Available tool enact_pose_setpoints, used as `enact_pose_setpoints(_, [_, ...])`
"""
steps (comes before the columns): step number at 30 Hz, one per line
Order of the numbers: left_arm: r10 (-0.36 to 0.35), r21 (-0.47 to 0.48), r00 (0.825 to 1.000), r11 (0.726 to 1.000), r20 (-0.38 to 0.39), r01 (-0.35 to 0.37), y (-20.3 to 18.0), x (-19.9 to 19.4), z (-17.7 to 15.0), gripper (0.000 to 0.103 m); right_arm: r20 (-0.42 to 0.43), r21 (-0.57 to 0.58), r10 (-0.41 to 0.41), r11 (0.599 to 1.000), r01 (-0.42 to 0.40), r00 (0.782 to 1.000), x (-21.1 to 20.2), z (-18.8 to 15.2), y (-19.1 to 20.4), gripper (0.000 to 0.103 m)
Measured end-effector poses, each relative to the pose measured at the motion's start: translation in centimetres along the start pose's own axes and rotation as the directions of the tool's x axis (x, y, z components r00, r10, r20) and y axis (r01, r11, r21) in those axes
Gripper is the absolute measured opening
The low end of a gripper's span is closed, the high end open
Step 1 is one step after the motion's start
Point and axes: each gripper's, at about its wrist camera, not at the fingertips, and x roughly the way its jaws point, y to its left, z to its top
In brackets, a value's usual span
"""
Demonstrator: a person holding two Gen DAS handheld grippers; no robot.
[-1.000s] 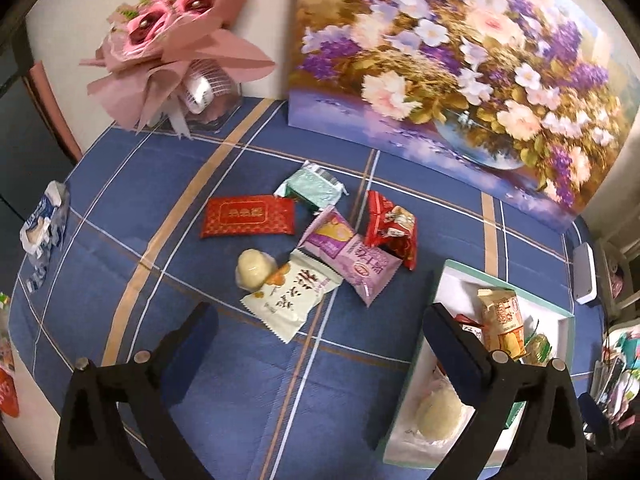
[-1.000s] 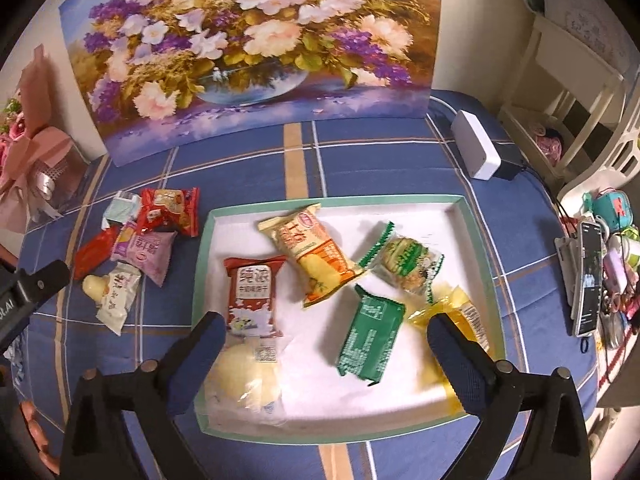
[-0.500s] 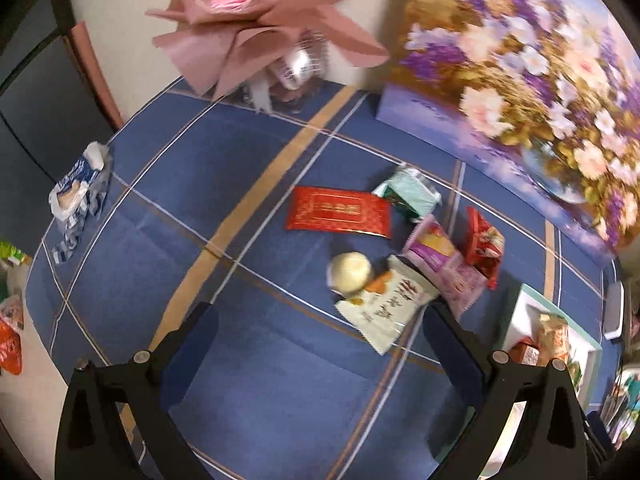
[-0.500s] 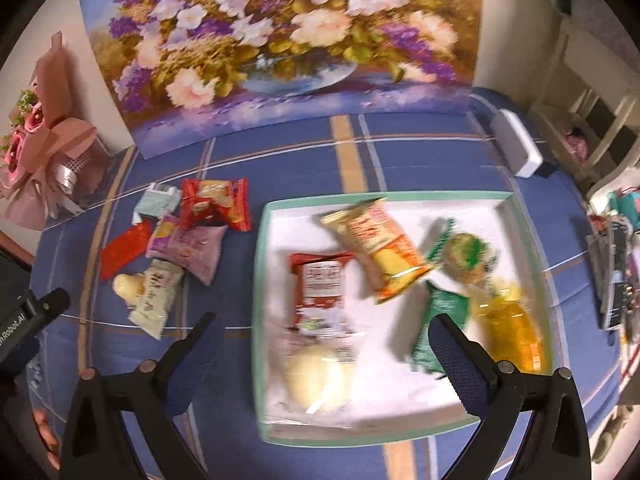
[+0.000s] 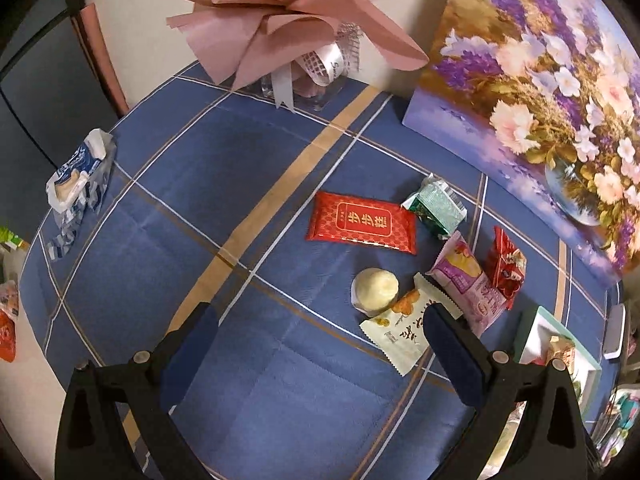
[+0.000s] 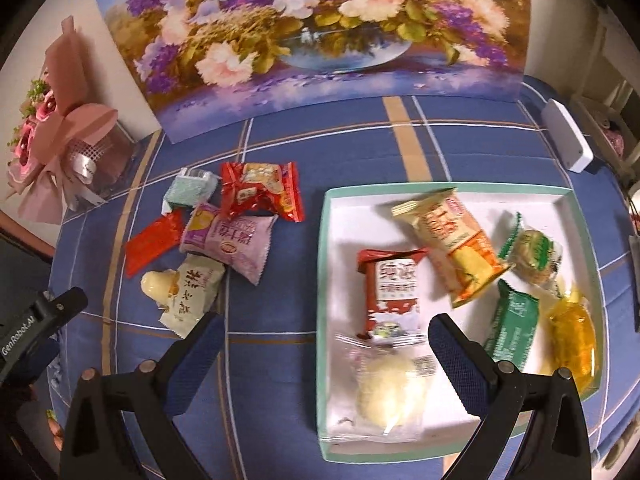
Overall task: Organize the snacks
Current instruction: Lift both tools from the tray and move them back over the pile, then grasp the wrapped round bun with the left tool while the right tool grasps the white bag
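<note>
L wrist view: our left gripper (image 5: 318, 342) hangs above the table (image 5: 208, 168), jaws spread wide, nothing between them. Under it is mostly bare blue plaid cloth. The loose snacks sit right of centre: a red flat packet (image 5: 362, 223) farthest left, a mint-green packet (image 5: 436, 206) just beside its far-right corner, a pale round cake (image 5: 376, 291) near of the red one, a cream packet (image 5: 404, 330) touching the cake and partly behind the right finger, a purple packet (image 5: 468, 280) overlapping the cream one, and a red crinkled packet (image 5: 507, 266) touching the purple one on its right. The tray (image 5: 528, 332) peeks in at the right edge, well apart from the gripper. Far side: a pink bouquet (image 5: 288, 12) and a flower painting (image 5: 540, 92). A blue-white wrapper (image 5: 76, 184) lies at the far-left table edge.

R wrist view: our right gripper (image 6: 324, 344) is also wide open and empty, hovering over the tray's (image 6: 326, 240) left rim. In the tray: a clear-wrapped pale cake (image 6: 386, 392) nearest, a dark red packet (image 6: 394, 292) just beyond and overlapping it, a yellow-orange packet (image 6: 452, 248) at the centre, a green-trim clear packet (image 6: 534, 254) to the right, a green packet (image 6: 512, 326) and a yellow clear-wrapped snack (image 6: 572, 340) near right. The loose pile lies left of the tray, not touching it. A white box (image 6: 568, 140) sits on the far right of the table.
</note>
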Motion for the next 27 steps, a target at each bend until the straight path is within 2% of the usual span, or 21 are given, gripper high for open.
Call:
enact_pose_setpoints(10, [0.015,0.040,0.999,0.999,-0.041,-0.013,-0.7,2.7,0.2,0.102,-0.034,-0.084,0.005,0.996,-0.008,0.999,2.8,-0.4,3.9,0.103])
enact_pose_setpoints(27, [0.023,0.078,0.998,0.997,-0.060,-0.018,-0.5,6.7,3.1,0.102,-0.087,-0.113,0.017,0.993,-0.027,0.996,8.5,0.3,8.1,0.103])
